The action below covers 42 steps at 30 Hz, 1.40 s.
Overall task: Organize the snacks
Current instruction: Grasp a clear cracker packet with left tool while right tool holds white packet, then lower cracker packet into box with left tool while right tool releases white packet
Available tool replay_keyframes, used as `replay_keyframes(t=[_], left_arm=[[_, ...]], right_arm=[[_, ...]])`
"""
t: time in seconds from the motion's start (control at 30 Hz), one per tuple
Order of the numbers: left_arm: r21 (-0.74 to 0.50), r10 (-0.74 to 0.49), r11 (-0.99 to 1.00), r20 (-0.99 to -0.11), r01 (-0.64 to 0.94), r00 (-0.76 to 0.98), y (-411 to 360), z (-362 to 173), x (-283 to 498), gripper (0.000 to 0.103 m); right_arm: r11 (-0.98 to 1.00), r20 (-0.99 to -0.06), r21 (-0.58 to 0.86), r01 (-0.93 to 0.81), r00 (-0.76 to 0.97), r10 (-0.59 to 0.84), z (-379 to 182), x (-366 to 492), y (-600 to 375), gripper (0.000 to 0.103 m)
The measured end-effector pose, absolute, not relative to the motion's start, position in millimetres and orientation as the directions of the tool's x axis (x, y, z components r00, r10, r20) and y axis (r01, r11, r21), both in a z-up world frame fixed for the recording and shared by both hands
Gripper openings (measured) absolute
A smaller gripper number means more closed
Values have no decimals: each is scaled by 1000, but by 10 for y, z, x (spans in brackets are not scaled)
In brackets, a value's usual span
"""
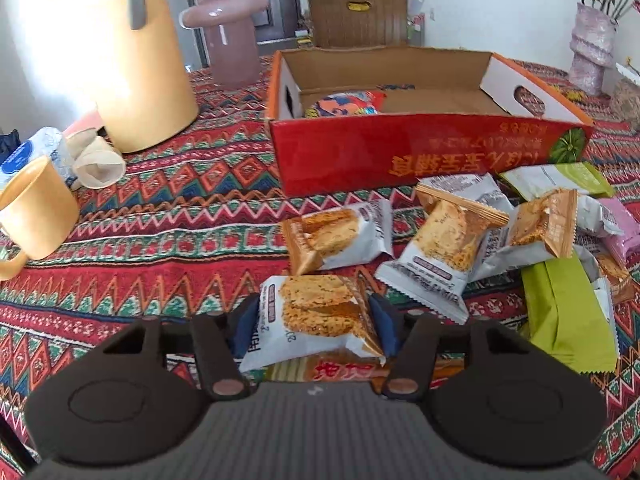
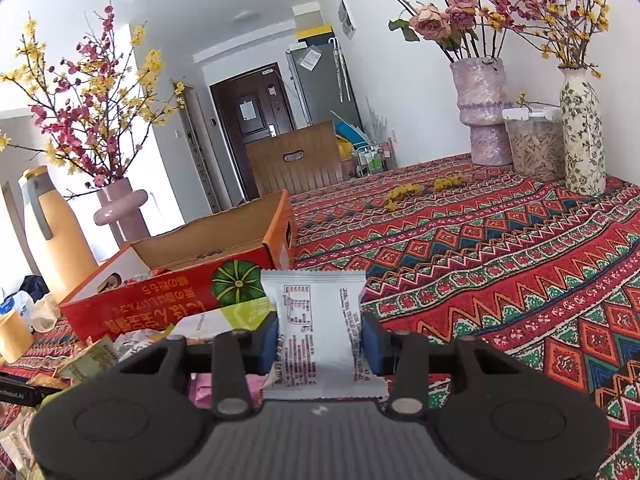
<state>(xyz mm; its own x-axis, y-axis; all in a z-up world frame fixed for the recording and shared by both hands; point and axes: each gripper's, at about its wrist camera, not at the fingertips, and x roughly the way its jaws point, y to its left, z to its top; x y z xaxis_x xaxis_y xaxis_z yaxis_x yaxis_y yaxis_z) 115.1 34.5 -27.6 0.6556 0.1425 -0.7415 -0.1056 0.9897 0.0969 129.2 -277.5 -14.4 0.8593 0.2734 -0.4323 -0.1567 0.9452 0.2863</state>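
My left gripper (image 1: 314,328) is shut on a white packet with a golden cake picture (image 1: 316,312), its blue pads against both sides, low over the patterned cloth. Under it lies a packet with red print (image 1: 344,368). Similar cake packets (image 1: 340,236) (image 1: 440,256) (image 1: 536,228) and a green packet (image 1: 568,320) lie loose to the right. Behind them stands the open red cardboard box (image 1: 400,160) with one colourful packet (image 1: 344,104) inside. My right gripper (image 2: 320,344) is shut on a white snack packet (image 2: 316,320), printed back toward the camera, right of the box (image 2: 160,308).
A yellow jug (image 1: 132,72), yellow mug (image 1: 36,212), paper cups (image 1: 96,160) and a pink vase (image 1: 228,28) stand at the left. Two flower vases (image 2: 484,112) (image 2: 582,132) and a jar (image 2: 536,148) line the far right. Patterned tablecloth (image 2: 500,260) spreads between.
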Motion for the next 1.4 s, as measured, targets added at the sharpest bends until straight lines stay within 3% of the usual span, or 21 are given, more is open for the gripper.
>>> replay_keyframes(t=[0.4, 0.87, 1.4], left_arm=[[53, 127, 991, -649, -122, 750, 512, -17, 998, 58], [19, 95, 995, -471, -98, 877, 364, 560, 1343, 58], [-21, 116, 990, -424, -138, 898, 242, 555, 2156, 58]], right_arm=[[948, -405, 237, -213, 865, 296, 49, 1283, -2568, 42], [943, -349, 140, -302, 876, 333, 453, 1589, -2086, 42], [932, -370, 102, -347, 857, 359, 562, 2433, -1515, 42]])
